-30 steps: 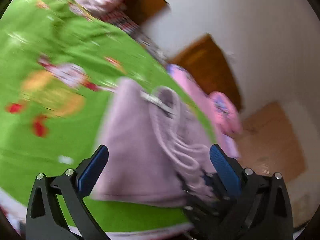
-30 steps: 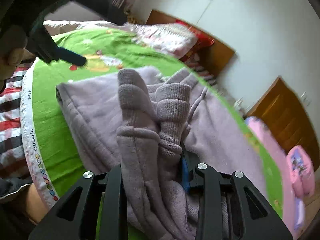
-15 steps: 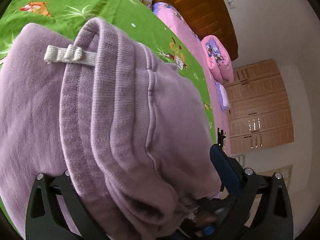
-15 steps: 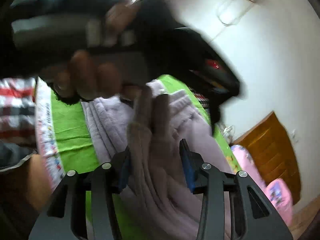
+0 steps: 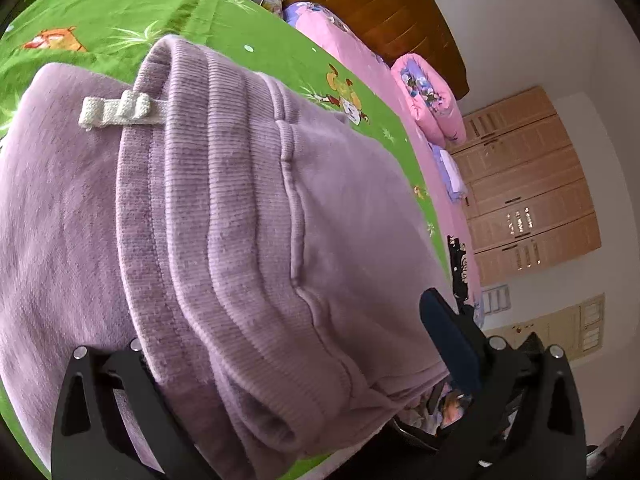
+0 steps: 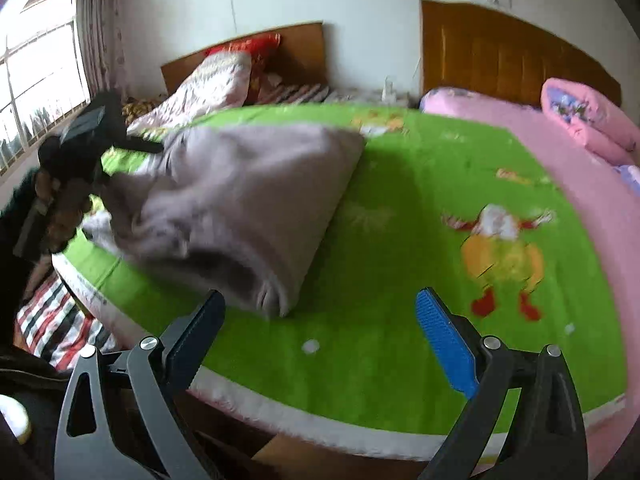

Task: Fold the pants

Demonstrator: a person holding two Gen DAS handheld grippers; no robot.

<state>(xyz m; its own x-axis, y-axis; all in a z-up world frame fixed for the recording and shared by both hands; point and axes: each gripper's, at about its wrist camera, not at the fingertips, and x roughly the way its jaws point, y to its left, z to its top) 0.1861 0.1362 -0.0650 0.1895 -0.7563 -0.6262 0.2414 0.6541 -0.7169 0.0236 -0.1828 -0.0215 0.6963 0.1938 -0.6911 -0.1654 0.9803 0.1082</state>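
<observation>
The lilac pants (image 5: 224, 216) fill the left wrist view, folded, ribbed waistband and a white drawstring (image 5: 116, 110) on top. My left gripper (image 5: 288, 364) is wide open with the bundle lying between and over its fingers; the left finger is mostly hidden under cloth. In the right wrist view the pants (image 6: 240, 204) lie as a folded bundle on the green sheet (image 6: 400, 248), and the left gripper (image 6: 92, 128) sits at their far left end. My right gripper (image 6: 320, 324) is open and empty, above the sheet just right of the bundle's near corner.
The green cartoon sheet covers the bed; its near edge (image 6: 320, 420) is just below my right gripper. A pink quilt (image 6: 580, 120) and wooden headboard (image 6: 500, 52) are at right. A second bed (image 6: 224, 76), a window (image 6: 36, 80), and wardrobes (image 5: 528, 184).
My right gripper let go of the pant legs, opened and pulled back to the right. The pants dropped into a folded bundle on the sheet. The left gripper stays pushed against the waistband.
</observation>
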